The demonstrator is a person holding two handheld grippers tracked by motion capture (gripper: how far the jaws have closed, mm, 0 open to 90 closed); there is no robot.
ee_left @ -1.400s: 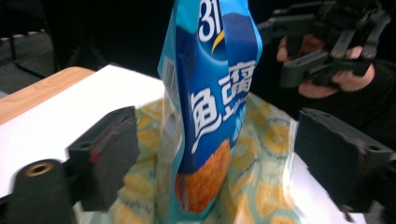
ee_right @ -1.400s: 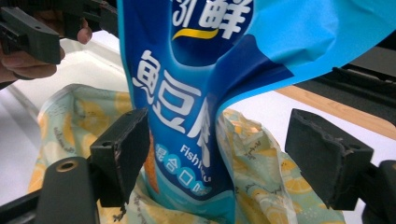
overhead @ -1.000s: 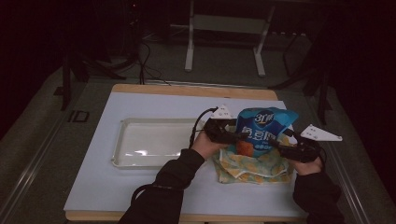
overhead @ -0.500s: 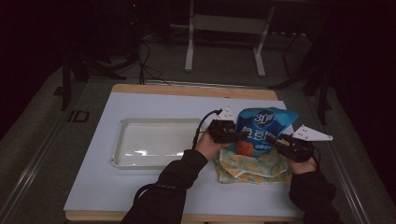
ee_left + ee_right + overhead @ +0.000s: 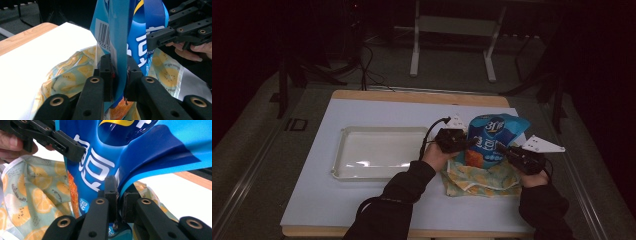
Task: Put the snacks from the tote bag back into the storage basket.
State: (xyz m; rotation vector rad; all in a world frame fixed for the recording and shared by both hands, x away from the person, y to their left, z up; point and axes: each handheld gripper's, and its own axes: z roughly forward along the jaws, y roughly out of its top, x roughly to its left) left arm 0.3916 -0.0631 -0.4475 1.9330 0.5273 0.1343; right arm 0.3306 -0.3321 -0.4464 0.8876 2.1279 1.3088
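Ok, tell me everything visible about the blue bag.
The blue bag is a glossy snack packet with white lettering, an orange patch low on its front and a barcode on its side seam. It stands upright over the lemon-print cloth, right of the tray. The left tool and right tool have just been closing and now each pinch an edge of it.

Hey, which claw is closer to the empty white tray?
Left. The left claw grips the blue bag's edge just right of the white tray; the right claw grips the bag's far side, farther away.
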